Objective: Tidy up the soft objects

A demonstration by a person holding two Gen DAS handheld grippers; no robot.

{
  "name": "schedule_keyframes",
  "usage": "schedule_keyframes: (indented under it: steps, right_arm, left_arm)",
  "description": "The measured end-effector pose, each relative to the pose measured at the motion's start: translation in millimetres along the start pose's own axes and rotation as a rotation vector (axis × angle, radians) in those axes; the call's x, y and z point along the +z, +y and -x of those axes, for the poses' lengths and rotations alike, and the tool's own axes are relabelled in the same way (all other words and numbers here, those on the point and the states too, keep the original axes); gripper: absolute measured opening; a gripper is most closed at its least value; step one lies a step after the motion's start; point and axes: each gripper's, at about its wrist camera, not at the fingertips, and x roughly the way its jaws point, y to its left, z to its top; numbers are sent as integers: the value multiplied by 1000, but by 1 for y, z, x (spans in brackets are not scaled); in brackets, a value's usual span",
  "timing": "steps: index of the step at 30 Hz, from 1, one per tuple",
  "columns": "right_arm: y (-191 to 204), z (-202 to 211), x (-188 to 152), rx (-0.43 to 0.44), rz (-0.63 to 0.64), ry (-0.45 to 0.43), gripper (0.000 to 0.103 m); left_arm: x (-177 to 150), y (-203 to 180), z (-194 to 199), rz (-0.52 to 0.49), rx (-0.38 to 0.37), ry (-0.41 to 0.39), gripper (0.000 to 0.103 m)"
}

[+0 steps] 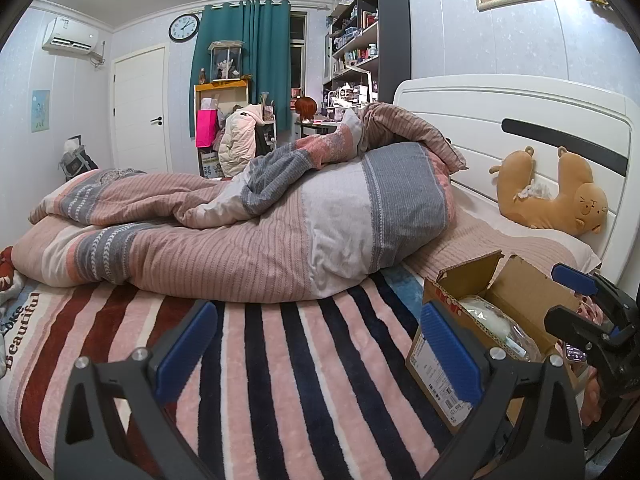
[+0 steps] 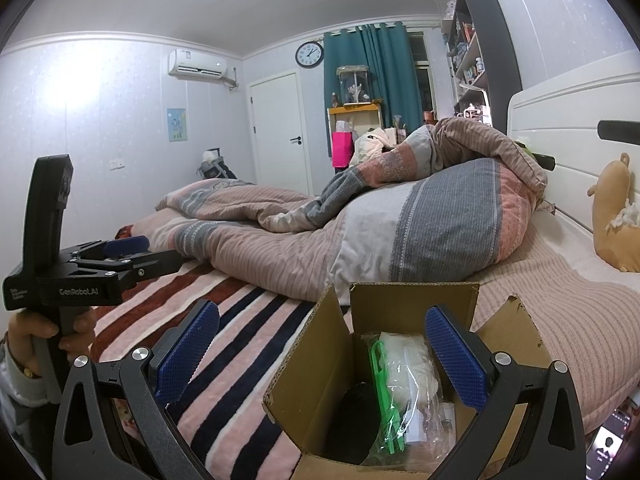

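Striped bed [image 1: 280, 360] carries an open cardboard box [image 2: 316, 360] with plastic-wrapped items [image 2: 404, 376]; a rumpled duvet [image 1: 248, 236] lies behind; both grippers' jaws stand wide, empty.

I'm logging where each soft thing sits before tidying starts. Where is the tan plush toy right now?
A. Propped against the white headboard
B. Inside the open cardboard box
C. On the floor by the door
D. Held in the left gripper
A: the tan plush toy leans against the white headboard, apart from the cardboard box, and the left gripper stands open and empty.
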Motion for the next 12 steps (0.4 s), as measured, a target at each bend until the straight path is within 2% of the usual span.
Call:
schedule_keyframes:
  steps: [12]
  right_arm:
    - [-1,0,0,1,0,2,103]
  left_arm:
    - [1,-4,0,-1,1,-4,101]
